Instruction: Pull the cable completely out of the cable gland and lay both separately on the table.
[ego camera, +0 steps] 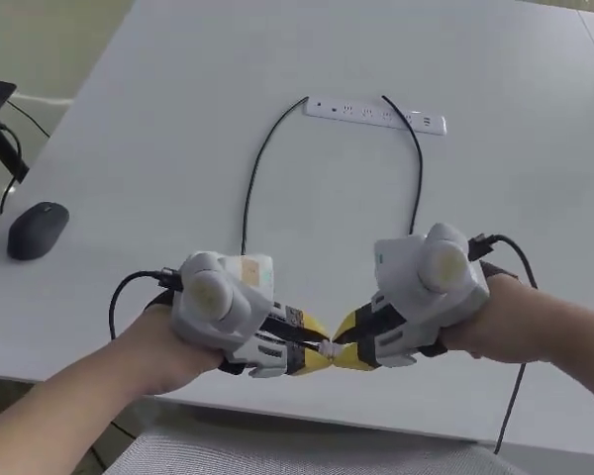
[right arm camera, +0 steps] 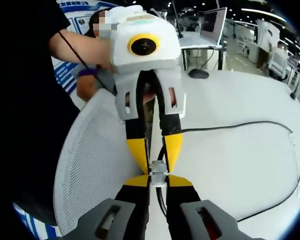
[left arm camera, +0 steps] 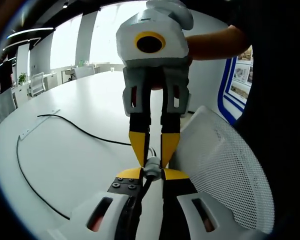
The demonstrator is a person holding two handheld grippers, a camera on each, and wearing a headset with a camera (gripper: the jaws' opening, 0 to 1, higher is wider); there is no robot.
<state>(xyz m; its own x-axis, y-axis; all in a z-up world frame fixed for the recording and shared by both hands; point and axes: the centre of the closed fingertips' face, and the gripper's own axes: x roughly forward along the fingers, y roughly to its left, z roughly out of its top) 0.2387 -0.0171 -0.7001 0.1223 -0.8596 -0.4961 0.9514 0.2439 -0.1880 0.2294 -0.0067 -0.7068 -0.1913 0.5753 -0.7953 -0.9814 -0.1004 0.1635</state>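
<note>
A small grey-white cable gland (ego camera: 326, 348) hangs above the table's front edge, pinched between two grippers that face each other tip to tip. My left gripper (ego camera: 315, 354) comes in from the left, my right gripper (ego camera: 341, 350) from the right. In the left gripper view, the yellow fingertips (left arm camera: 131, 173) are shut around the gland (left arm camera: 151, 168), and a black cable (left arm camera: 143, 191) runs back between the jaws. My right gripper (right arm camera: 159, 181) is also shut at the gland (right arm camera: 158, 171), with the black cable (right arm camera: 163, 199) trailing back between its jaws.
A white power strip (ego camera: 376, 114) lies at the back of the white table (ego camera: 158, 148), with a long black cord (ego camera: 252, 178) looping toward me. A dark mouse (ego camera: 37, 230) sits at the left. A white mesh chair (left arm camera: 225, 165) stands right below the grippers.
</note>
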